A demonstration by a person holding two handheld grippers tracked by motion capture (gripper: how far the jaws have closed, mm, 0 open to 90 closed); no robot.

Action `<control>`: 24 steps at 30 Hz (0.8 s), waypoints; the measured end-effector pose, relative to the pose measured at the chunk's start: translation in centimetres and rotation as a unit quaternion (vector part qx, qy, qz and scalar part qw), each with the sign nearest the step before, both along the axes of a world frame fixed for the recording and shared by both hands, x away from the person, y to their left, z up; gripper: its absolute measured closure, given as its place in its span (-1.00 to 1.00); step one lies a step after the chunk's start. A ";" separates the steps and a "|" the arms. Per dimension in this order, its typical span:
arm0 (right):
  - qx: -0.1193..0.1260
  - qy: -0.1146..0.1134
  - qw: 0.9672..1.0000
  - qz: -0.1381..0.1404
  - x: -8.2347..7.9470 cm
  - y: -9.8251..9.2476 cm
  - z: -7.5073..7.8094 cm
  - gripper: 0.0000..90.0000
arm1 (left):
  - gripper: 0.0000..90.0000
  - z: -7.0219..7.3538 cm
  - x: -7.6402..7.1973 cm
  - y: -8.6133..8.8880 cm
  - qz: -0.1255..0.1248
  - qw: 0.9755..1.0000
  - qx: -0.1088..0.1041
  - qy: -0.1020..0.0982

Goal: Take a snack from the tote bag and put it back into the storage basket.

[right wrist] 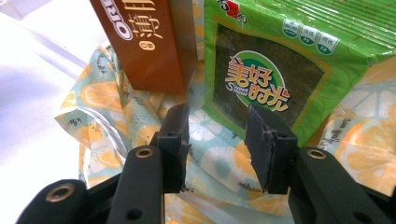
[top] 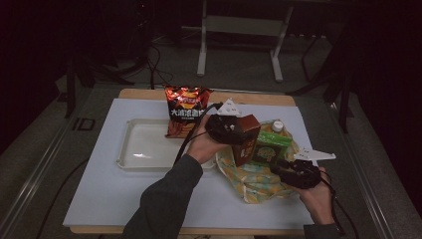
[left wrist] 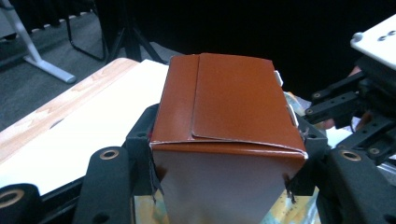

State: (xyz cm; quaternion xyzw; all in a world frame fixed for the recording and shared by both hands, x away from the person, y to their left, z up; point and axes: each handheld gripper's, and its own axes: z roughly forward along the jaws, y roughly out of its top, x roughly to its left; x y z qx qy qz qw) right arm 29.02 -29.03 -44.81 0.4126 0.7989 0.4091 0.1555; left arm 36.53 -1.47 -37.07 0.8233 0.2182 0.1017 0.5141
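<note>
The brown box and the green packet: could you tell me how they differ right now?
The brown box is stiff cardboard, clamped between the left gripper's jaws; the green packet is a soft, glossy pouch that nothing grips, with the right gripper open just before it. Both are over the lemon-print bag.

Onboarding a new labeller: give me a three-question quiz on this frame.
1. True or false: the left gripper is clamped on the brown box.
2. What lies under the green packet: A the white tray, B the lemon-print bag, C bare table?
3. What does the right gripper hold?

Key: 1 true. 2 B. 3 nothing; its jaws stand open over the lemon-print bag, short of the green packet.
</note>
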 end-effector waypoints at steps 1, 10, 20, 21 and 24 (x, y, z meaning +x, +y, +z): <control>0.000 0.001 1.000 0.000 0.0 0.0 0.0 0.33 | -0.06 0.1 -0.1 0.0 -0.002 1.000 -0.001 -0.002; -0.003 -0.001 1.000 -0.002 0.0 0.0 0.0 0.32 | -0.06 1.0 -1.0 0.4 -0.012 1.000 -0.016 -0.004; -0.003 -0.002 1.000 -0.003 0.0 -0.1 0.0 0.30 | -0.06 1.6 -1.5 0.5 -0.013 1.000 -0.021 -0.005; -0.003 -0.003 1.000 -0.004 0.0 -0.1 0.0 0.30 | -0.06 1.6 -1.5 0.5 -0.013 1.000 -0.023 -0.004; -0.003 -0.003 1.000 -0.004 0.0 -0.2 0.0 0.30 | -0.06 1.8 -1.6 0.4 -0.014 0.999 -0.030 -0.003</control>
